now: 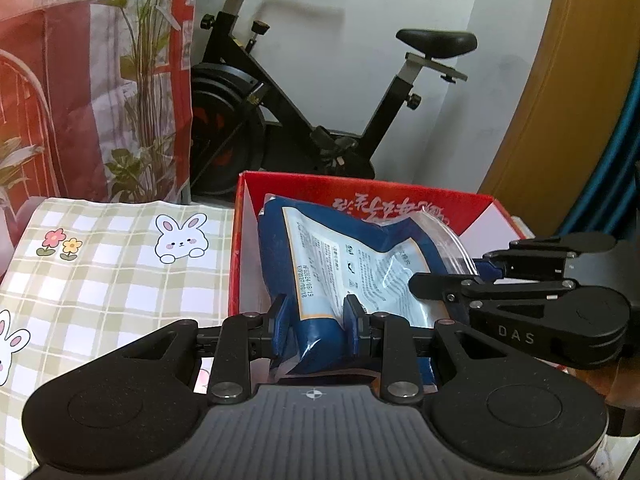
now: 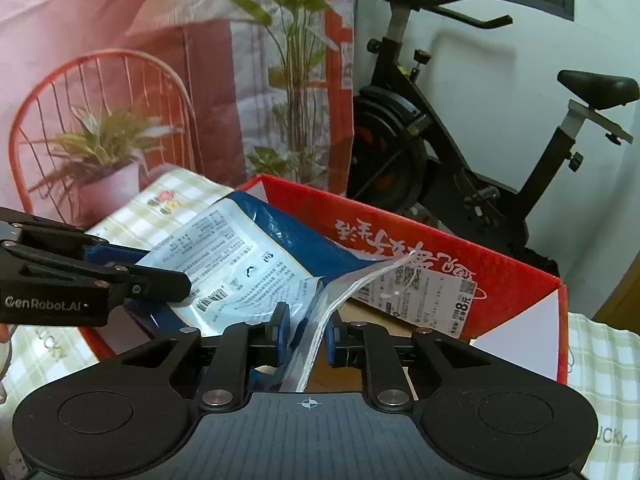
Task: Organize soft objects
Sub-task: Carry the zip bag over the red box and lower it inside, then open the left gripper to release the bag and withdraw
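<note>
Left wrist view: the left gripper [image 1: 316, 320] clamps the near end of the blue pouch [image 1: 360, 264], whose long axis runs away over the red carton [image 1: 400, 196]. Right of it, the right gripper [image 2: 305, 330], jaws slightly parted, loosely brackets the pouch's clear zip strip [image 2: 352, 288].

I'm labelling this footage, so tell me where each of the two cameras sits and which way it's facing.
Left wrist view: sits on the left gripper, looking forward and down into the red box; its jaws clamp the blue pouch; the right gripper enters from the right.
Right wrist view: sits on the right gripper, facing the same box; the pouch's clear zip strip lies between its jaws; the left gripper enters from the left.
Shared: box, pouch, checked cloth, exercise bike.
</note>
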The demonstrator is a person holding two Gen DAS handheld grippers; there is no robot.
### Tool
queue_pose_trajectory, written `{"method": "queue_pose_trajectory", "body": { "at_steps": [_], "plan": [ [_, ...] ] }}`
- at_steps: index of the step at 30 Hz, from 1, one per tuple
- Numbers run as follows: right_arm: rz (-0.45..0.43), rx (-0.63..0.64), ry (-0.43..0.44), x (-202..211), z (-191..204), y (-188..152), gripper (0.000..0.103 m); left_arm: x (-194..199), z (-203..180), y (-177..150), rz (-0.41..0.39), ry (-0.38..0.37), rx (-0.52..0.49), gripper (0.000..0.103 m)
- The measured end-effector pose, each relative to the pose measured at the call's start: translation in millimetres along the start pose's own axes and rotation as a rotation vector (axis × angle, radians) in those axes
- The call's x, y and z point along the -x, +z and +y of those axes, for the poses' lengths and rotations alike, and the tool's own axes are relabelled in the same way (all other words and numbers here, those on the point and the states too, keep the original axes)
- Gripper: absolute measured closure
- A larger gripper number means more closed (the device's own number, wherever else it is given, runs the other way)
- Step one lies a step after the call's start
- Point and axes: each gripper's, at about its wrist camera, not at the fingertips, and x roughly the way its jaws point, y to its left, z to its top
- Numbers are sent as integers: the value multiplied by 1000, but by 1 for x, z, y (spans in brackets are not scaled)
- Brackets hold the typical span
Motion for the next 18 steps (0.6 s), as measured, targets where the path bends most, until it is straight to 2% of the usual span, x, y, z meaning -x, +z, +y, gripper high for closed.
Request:
{"method": "queue_pose_trajectory", "body": {
  "at_steps": [4,6,7,8,10,12,18],
  "plan": [
    [45,-40,-11,-9,-7,-6,84,-4,-5,-1,12,13,-41,71],
    [74,-52,-30,-14,-9,-9,82,-4,-7,-1,9,22,-61,63],
    [84,-55,-34,-16,-11,-11,81,-3,-7,-1,7,26,-67,54],
    [94,-60,-39,-18,-12,-13,78,0,-7,-2,-1,25,-70,50],
    [112,-78,-72,-20,-15,-15,55,2,-8,-3,-7,18,-74,50],
    [103,-100,-90,-17,-19,-17,43,3,-10,-3,-7,17,-79,50],
    [88,-81,-155,-1,-22,-18,33,12,-13,-3,-21,12,-75,48]
  ]
}}
